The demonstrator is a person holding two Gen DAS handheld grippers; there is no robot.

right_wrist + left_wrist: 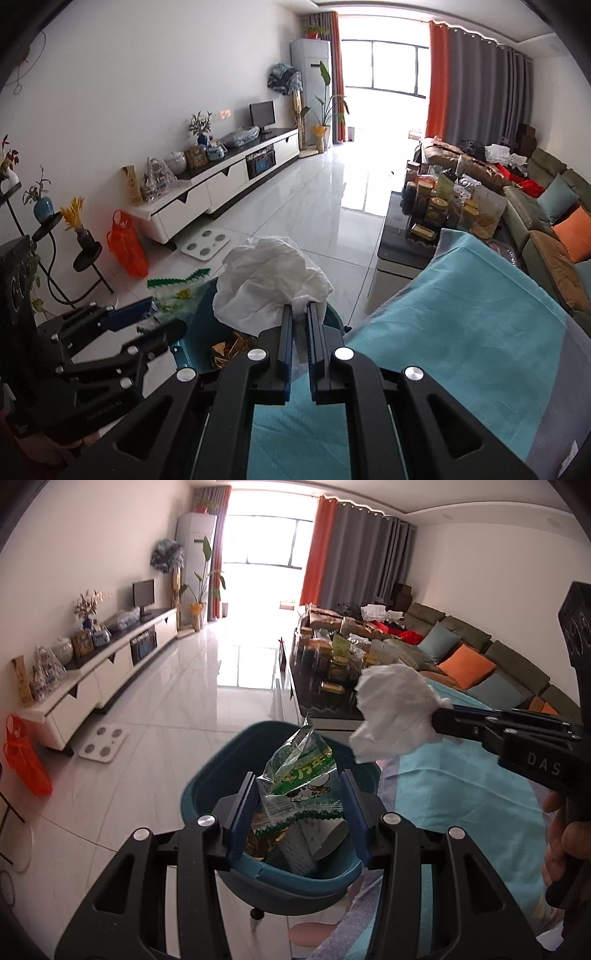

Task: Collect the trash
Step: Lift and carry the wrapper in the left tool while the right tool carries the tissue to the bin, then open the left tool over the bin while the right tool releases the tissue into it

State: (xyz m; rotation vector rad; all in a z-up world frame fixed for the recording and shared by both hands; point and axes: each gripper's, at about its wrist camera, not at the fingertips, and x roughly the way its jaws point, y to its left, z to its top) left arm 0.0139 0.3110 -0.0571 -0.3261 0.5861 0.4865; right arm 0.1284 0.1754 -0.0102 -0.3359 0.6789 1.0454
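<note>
A teal trash bin [207, 775] stands on the floor beside a table with a turquoise cloth [461, 790]. My left gripper [299, 779] is open over the bin, its blue fingers either side of a green and clear snack wrapper [299, 775] that sits above other trash inside. My right gripper [300, 306] is shut on a crumpled white tissue [269, 284] and holds it above the bin's rim [195, 328]. The tissue [395, 716] also shows in the left wrist view, to the upper right of the bin. The wrapper [177, 291] shows by the left gripper [147, 317].
A dark coffee table [325, 686] crowded with jars and boxes stands beyond the bin. A sofa with cushions [480, 657] runs along the right. A white TV cabinet [110, 664], a floor scale [105, 742] and an orange bag [22, 757] are on the left.
</note>
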